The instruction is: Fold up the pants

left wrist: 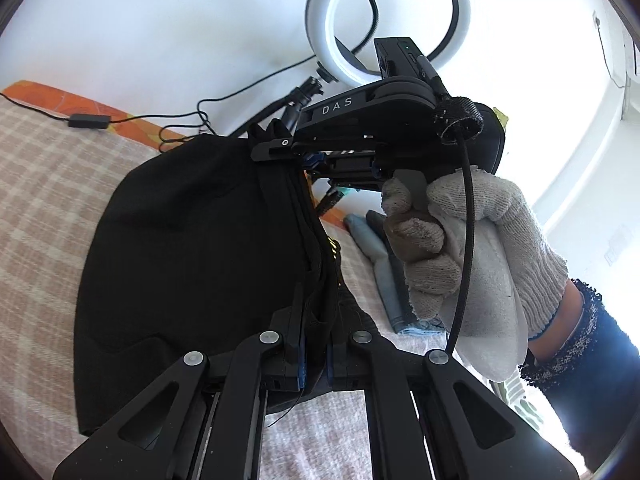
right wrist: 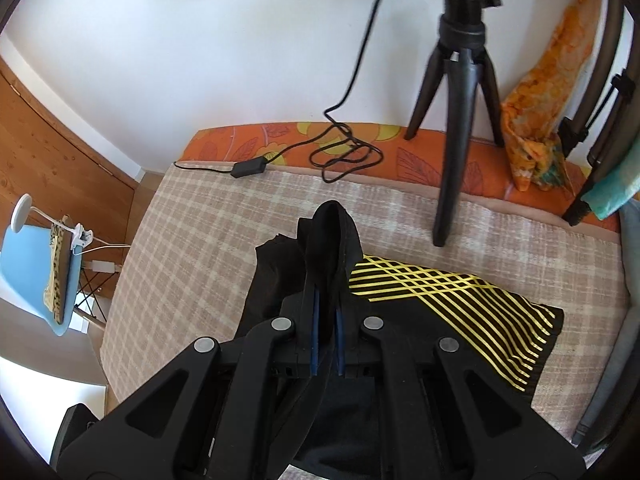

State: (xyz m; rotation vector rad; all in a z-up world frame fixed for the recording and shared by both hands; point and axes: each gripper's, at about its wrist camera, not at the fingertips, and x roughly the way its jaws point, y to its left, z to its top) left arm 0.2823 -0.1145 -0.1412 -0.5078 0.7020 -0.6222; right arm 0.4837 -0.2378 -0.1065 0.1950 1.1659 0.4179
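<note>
So the black pants (left wrist: 192, 264) are bunched up over a bed, lifted by one edge, with the rest of the fabric draping down onto the beige checked blanket (left wrist: 44, 184). In the right wrist view you can see a panel of yellow criss-cross stripes (right wrist: 452, 304) on the part of the pants lying flat to the right.

Both tools are clamped on the cloth. The left hand-held gripper (left wrist: 314, 344) has its blue-padded fingers pinched together on a thick gathered edge of the pants. The right hand-held gripper (right wrist: 326, 332) is doing the same, jaws squeezed on a fold that pokes up in a little hump just past the fingertips. In the left view the right hand-held gripper sits just beyond the top of the fabric, held by a white knit-gloved hand (left wrist: 460, 248) with a black cable running across it.

Around that: a folded blue-grey garment (left wrist: 380, 264) lies on the blanket beside the pants, near the gloved hand. A small black tripod (right wrist: 456, 92) stands on the bed near the wall, carrying a ring light (left wrist: 390, 20), with a tangle of black cable (right wrist: 344, 152) and an inline switch box (right wrist: 249, 168) on the orange floral sheet (right wrist: 424, 160). Off the left side of the bed there's a light blue chair (right wrist: 28, 276).
</note>
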